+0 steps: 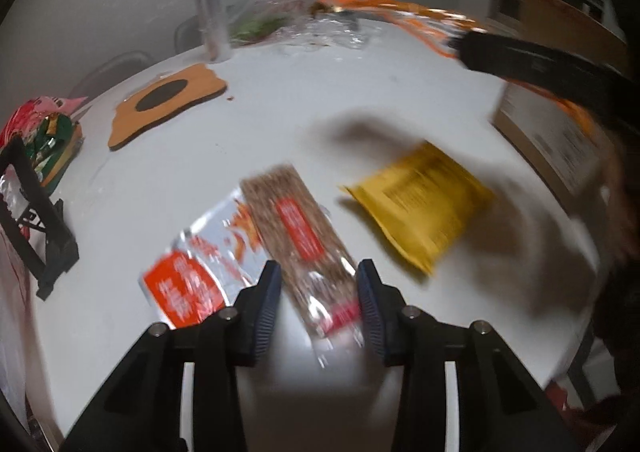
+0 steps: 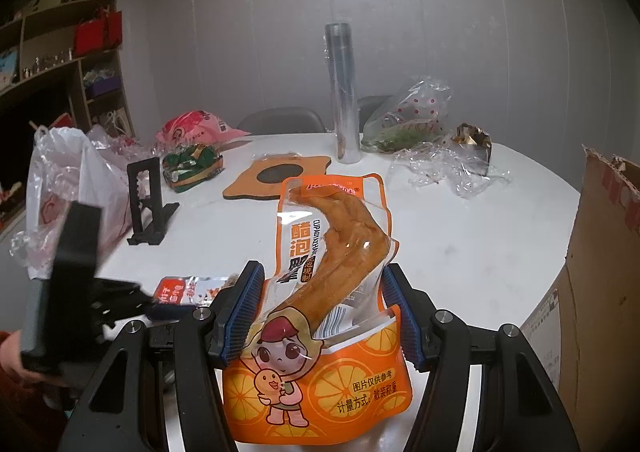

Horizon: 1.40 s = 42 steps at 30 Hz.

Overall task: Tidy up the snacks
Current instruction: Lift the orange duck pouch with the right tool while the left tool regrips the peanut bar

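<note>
Right gripper (image 2: 322, 310) is pinching an orange pack (image 2: 320, 332) between its 2 blue pads (image 2: 244, 312), pack standing upright in the jaws above the white table (image 2: 460, 220); a long brownish snack is showing through its clear window.

Left gripper (image 1: 316, 310) is hanging spread over the table, both pads apart and gripping nothing. A brown bar pack (image 1: 298, 236) is lying flat on the table and running between the 2 fingers (image 1: 266, 306) (contact unclear, frame is blurred). A silver-red pack (image 1: 200, 272) is lying just left of the bar, its edge tucked under it. A yellow pack (image 1: 420, 208) is lying to the right of the bar, near it but apart.

A cardboard box (image 2: 600, 272) is standing at the right table edge. Farther back, a black stand (image 2: 150, 204) is sitting left, with a white plastic bag (image 2: 72, 180) beside it. An orange mat (image 2: 276, 174) is lying mid-table. A green pack (image 2: 192, 166) and a pink bag (image 2: 196, 126) are sitting far left. A clear tube (image 2: 340, 92) is standing upright at the back, with crumpled clear wrap (image 2: 440, 168) to its right.
</note>
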{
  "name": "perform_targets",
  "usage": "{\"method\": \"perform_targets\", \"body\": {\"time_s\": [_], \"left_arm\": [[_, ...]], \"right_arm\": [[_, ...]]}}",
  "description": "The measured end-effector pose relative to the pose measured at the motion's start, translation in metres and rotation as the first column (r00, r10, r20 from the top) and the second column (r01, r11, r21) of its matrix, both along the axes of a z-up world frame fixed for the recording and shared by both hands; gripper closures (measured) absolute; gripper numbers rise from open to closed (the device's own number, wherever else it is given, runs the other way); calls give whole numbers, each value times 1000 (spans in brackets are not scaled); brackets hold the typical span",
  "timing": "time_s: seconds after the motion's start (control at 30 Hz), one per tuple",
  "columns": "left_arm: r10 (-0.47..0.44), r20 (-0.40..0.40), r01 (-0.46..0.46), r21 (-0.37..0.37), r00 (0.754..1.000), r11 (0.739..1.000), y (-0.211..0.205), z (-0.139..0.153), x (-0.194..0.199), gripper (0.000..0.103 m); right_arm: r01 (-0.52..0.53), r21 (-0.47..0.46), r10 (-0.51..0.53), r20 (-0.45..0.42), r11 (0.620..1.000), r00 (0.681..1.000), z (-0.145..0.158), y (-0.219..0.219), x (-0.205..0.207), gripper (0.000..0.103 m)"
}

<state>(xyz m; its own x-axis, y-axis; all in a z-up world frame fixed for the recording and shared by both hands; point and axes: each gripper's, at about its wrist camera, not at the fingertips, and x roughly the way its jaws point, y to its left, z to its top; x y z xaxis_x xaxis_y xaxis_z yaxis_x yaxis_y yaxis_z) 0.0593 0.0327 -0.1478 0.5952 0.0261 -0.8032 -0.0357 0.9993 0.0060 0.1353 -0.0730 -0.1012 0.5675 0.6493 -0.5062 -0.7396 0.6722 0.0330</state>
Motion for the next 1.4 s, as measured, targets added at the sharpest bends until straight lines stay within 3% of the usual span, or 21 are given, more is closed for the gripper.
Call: {"method": "perform_targets", "body": {"time_s": [0.13,0.27,0.4,0.43,0.47,0.63,0.93,1.03,1.13,1.23,1.3,1.33,1.37,1.4], "left_arm": [[30,6,-30,-34,1000,999,-4,-3,-11,63],[120,-6,-120,-62,993,991,-1,-5,-3,45],[231,-6,-231,-34,973,972,-3,-8,12,46],[249,-2,-249,-32,968,968,-3,-8,14,50],[254,5,-254,-17,967,967,-5,-8,16,63],[198,11,-198,-11,980,980,-8,-7,8,65],[18,8,-18,-47,1000,999,-20,-5,-55,65],[23,12,-22,-47,1000,999,-24,-5,-63,63],[55,22,-54,-54,998,997,-28,-7,-60,49],[102,40,-102,-22,994,995,-33,-9,-53,47],[140,53,-139,-21,989,990,-33,-10,-46,49],[147,62,-147,-16,987,989,-34,-10,-44,54],[153,72,-153,-12,986,988,-35,-9,-42,65],[153,72,-153,-10,986,988,-36,-9,-40,64]], "right_arm": [[0,9,0,-16,1000,1000,-3,-1,-2,45],[-1,10,1,-12,1000,1000,-4,-2,-3,45],[-1,14,2,-16,1000,1000,-4,-2,-2,45],[1,16,0,-19,1000,1000,-5,-3,-3,45],[2,18,-2,-21,1000,1000,-5,-3,-3,45],[17,19,-17,-28,1000,999,-7,-8,-2,45],[16,-14,-16,-28,1000,999,-15,-13,-15,45],[22,-20,-23,-39,1000,999,-21,-17,-19,45],[30,-22,-30,-43,999,999,-25,-20,-22,45],[28,-21,-29,-43,999,999,-27,-20,-24,45],[26,-22,-27,-43,999,999,-28,-20,-23,45],[24,-22,-25,-44,999,999,-29,-20,-24,45],[23,-21,-24,-47,1000,999,-29,-20,-23,45],[21,-21,-22,-52,1000,998,-30,-20,-22,45]]}}
